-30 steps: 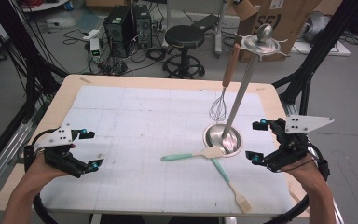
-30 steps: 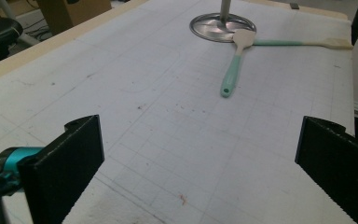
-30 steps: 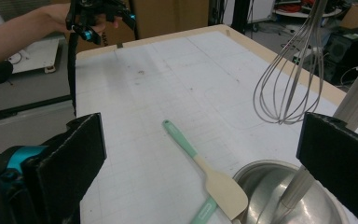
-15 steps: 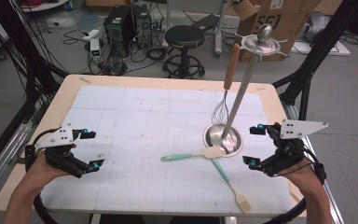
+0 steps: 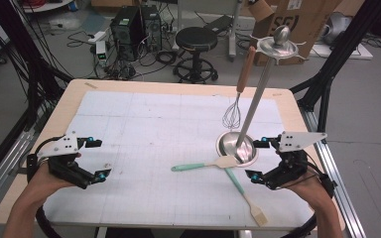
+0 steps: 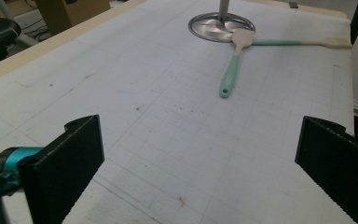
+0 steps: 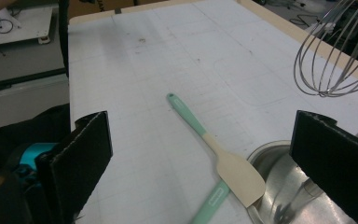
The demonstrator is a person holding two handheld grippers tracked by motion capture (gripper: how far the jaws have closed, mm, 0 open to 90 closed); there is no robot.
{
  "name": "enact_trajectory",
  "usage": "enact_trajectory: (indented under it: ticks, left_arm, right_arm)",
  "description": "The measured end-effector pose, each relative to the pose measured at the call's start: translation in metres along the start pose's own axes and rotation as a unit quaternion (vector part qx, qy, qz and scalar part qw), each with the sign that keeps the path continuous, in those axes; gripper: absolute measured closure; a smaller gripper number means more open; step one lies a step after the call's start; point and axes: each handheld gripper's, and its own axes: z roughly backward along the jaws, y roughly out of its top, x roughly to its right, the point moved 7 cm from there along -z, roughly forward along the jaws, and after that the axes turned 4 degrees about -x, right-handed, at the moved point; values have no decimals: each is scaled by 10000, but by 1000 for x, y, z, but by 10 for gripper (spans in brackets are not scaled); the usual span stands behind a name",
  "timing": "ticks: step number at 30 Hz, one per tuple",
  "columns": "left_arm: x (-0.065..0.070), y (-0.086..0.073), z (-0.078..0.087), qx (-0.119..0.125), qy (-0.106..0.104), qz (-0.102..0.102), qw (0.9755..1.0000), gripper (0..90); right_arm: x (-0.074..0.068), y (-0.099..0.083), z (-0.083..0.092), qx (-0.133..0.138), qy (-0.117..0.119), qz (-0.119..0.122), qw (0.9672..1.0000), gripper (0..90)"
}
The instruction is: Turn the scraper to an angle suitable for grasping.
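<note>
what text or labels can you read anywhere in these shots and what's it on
"SE": large dark letters, cut off by the rack's pole, on the cardboard box behind the table; what follows them cannot be read.
White label at the top of that box: too small to read.
The spatulas, whisk, rack base and both grippers carry no readable text.

1. Stand base (image 5: 235, 147) right of table (image 5: 178, 89) centre, whisk (image 5: 232, 115) hanging just behind
2. Spatula (image 5: 206, 165) left of base, blade on rim
3. Second spatula (image 5: 245, 195) in front
4. Left gripper (image 5: 95, 158) far left, right gripper (image 5: 259, 159) beside base
</note>
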Motion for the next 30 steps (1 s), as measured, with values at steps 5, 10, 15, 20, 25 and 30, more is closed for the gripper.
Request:
enact_trajectory:
  ticks: [5,10,15,20,25,30]
  left_arm:
    - [0,0,0,9,-2,7,10000,17]
    - [0,0,0,-2,-5,-5,10000,17]
    - [-1,0,0,1,-9,-3,10000,17]
    - [0,0,0,3,-12,1,10000,17]
    - [-1,0,0,-2,-11,0,10000,17]
    - [0,0,-1,-1,-24,-10,10000,17]
  right_arm:
    - [-2,1,-12,-139,0,196,9997,158]
    - [-6,1,-23,-301,86,301,9991,168]
    - [-6,3,-30,-402,127,245,9988,254]
    - [-8,3,-43,-605,205,152,9978,394]
    - [-7,-1,-58,-926,182,155,9954,533]
    - [-6,-4,-70,-1244,160,121,9920,622]
